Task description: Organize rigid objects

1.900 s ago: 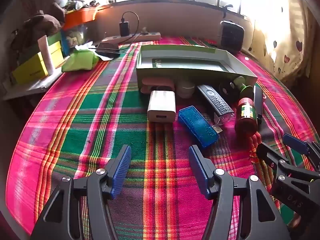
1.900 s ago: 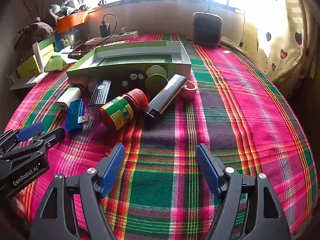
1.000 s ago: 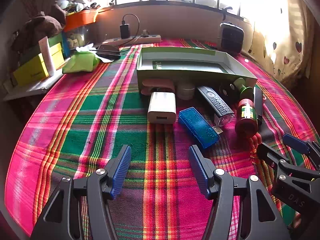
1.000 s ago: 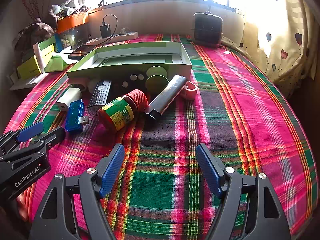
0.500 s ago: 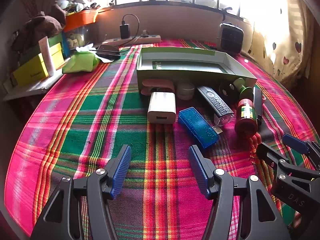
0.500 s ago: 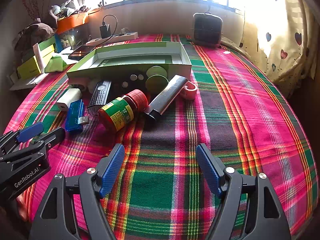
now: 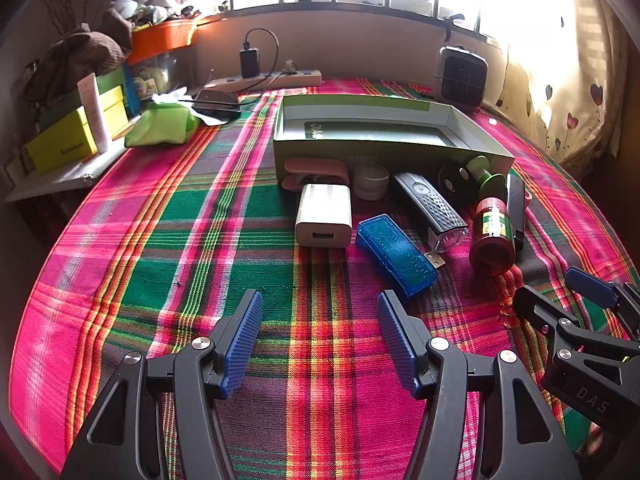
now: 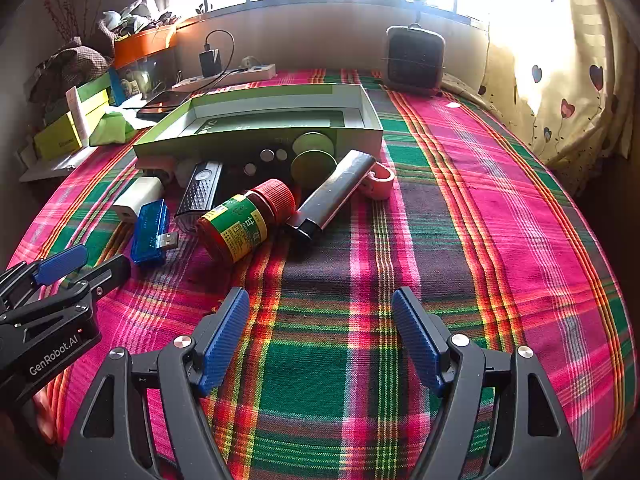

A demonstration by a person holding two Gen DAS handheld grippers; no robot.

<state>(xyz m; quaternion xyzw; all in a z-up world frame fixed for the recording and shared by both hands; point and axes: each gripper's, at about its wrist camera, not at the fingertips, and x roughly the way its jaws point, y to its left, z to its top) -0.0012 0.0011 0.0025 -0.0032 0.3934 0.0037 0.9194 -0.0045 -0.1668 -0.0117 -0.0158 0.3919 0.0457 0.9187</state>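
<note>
A row of small objects lies in front of an open green box [image 7: 384, 148] [image 8: 256, 136]: a white charger [image 7: 324, 216], a blue USB stick [image 7: 396, 256] [image 8: 150, 232], a black remote [image 7: 430, 204] [image 8: 200, 190], a red bottle with a green label [image 7: 492, 236] [image 8: 244, 224], and a dark lighter [image 8: 332, 194]. My left gripper [image 7: 320, 336] is open and empty, short of the charger and USB stick. My right gripper [image 8: 320, 336] is open and empty, short of the bottle.
A plaid cloth [image 8: 460, 240] covers the table. A small black heater [image 8: 414, 60] and a power strip [image 7: 268, 80] stand at the back. Yellow and green boxes [image 7: 68, 136] and a green pouch [image 7: 160, 124] crowd the left edge.
</note>
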